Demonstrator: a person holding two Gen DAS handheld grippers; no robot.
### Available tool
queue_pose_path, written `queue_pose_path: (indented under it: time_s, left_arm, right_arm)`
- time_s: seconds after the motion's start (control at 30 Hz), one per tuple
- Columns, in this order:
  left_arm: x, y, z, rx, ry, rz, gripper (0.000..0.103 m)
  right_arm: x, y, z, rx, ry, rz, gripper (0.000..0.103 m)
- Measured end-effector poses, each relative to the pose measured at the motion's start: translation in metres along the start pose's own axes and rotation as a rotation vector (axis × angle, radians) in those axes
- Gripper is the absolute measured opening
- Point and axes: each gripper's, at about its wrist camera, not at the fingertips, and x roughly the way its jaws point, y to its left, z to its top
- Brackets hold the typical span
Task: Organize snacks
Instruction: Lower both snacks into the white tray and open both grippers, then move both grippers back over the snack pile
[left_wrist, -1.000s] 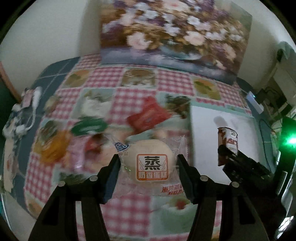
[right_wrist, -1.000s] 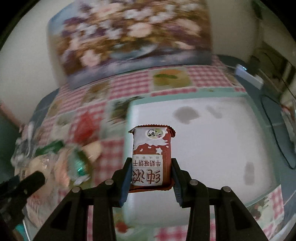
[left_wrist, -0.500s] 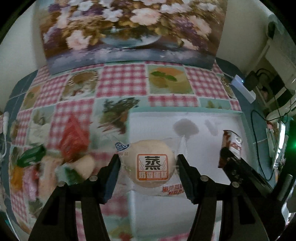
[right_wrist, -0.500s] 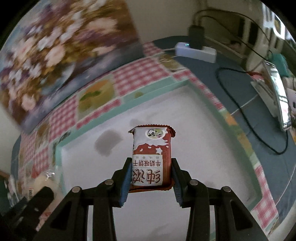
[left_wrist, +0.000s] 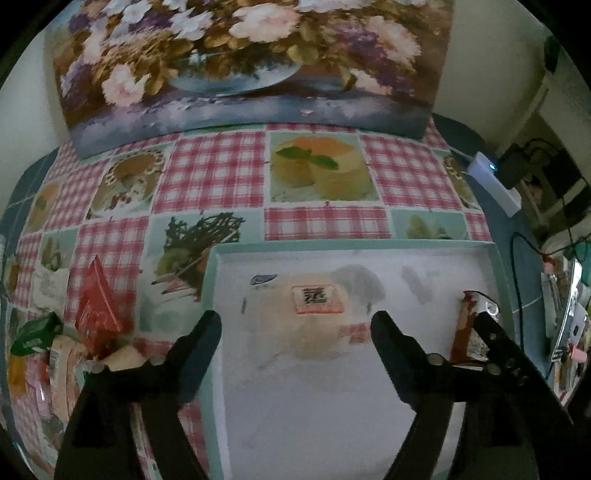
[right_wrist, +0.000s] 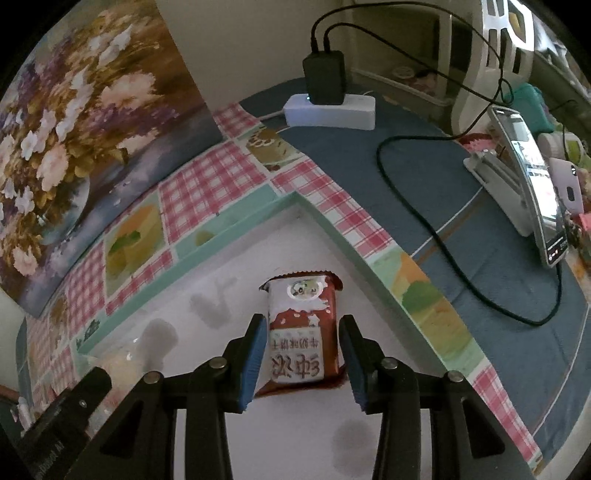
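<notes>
1. The steamed cake (left_wrist: 306, 325) in its clear wrapper lies blurred in the white tray (left_wrist: 491, 254), between the left gripper (left_wrist: 295, 332) fingers but free of them; those jaws have just been opening and stand wide.
2. The red-and-white biscuit packet (right_wrist: 301, 332) sits further right in the tray. The right gripper (right_wrist: 303, 350) has narrow jaws around it; whether the blue pads still press it is hard to tell, since slim gaps show.
3. Left of the tray, a heap of snacks (left_wrist: 66, 343) is partly cut off by the gripper arm.
4. A flower painting (left_wrist: 251, 59) leans behind the checked tablecloth (left_wrist: 214, 173).
</notes>
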Motion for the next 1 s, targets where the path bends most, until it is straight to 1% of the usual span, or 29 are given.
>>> queue_pose_path:
  time_s: [0.03,0.1,0.13,0.2,0.27,0.37,0.43,0.5,0.6,0.67,0.8,0.87,1.0]
  left_arm:
    - [0.0,0.003,0.0,-0.012,0.001,0.0,0.084]
    - [-0.003,0.011,-0.001,-0.038,-0.002,0.002,0.085]
    - [-0.005,0.015,-0.002,-0.05,-0.006,0.003,0.087]
    - [-0.01,0.026,-0.003,-0.081,-0.018,0.01,0.087]
    - [-0.013,0.035,-0.005,-0.104,-0.029,0.026,0.088]
    - [-0.019,0.055,-0.007,-0.135,-0.054,0.08,0.088]
    - [-0.023,0.07,-0.009,-0.159,-0.063,0.127,0.088]
    - [-0.027,0.086,-0.011,-0.184,-0.067,0.175,0.088]
    - [-0.037,0.109,-0.014,-0.204,-0.077,0.252,0.088]
    - [-0.043,0.123,-0.016,-0.218,-0.083,0.287,0.088]
    - [-0.058,0.149,-0.024,-0.253,-0.102,0.322,0.088]
    - [-0.065,0.159,-0.029,-0.265,-0.114,0.329,0.088]
    - [-0.075,0.184,-0.041,-0.31,-0.123,0.307,0.088]
  right_arm:
    - [-0.001,0.0,0.0,0.002,0.001,0.0,0.044]
    - [-0.003,-0.001,0.0,0.0,0.001,-0.003,0.047]
    - [-0.004,-0.001,0.0,-0.006,0.004,-0.005,0.049]
    - [-0.006,0.0,0.0,-0.016,0.005,0.008,0.06]
    - [-0.01,0.003,-0.001,-0.033,-0.001,0.013,0.065]
    - [-0.016,0.008,-0.005,-0.054,-0.009,0.018,0.076]
    - [-0.019,0.012,-0.008,-0.067,-0.011,0.03,0.08]
    - [-0.023,0.018,-0.012,-0.079,-0.017,0.044,0.09]
    - [-0.029,0.026,-0.02,-0.097,-0.019,0.072,0.098]
    - [-0.033,0.033,-0.025,-0.113,-0.021,0.089,0.103]
    - [-0.038,0.042,-0.036,-0.108,-0.008,0.152,0.103]
    - [-0.041,0.048,-0.043,-0.114,-0.01,0.168,0.103]
    - [-0.052,0.067,-0.054,-0.184,-0.034,0.189,0.103]
